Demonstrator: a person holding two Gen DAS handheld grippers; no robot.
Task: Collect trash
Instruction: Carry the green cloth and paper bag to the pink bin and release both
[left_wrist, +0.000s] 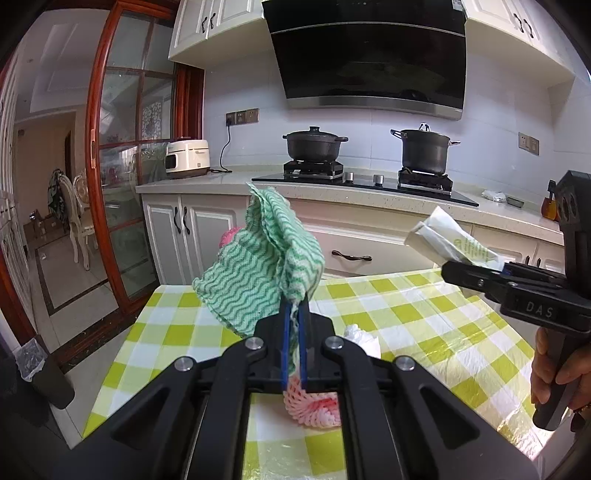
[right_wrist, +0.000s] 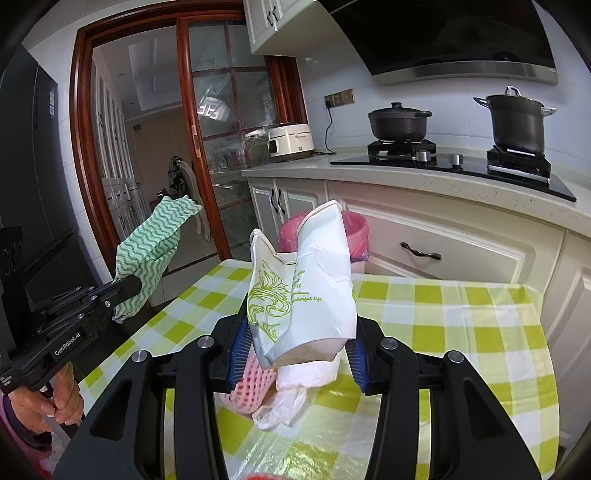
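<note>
My left gripper is shut on a green wavy-striped cloth and holds it above the checked table; the cloth also shows in the right wrist view. My right gripper is shut on a crumpled white paper cup with green print, also seen in the left wrist view. A pink foam fruit net and a crumpled white plastic bag lie on the table under the grippers. A pink-lined bin stands beyond the table's far edge, partly hidden by the cup.
The table has a green-and-white checked cover. Behind it a counter carries a hob with two dark pots and a white cooker. A small lined bin stands on the floor at left by the glass sliding door.
</note>
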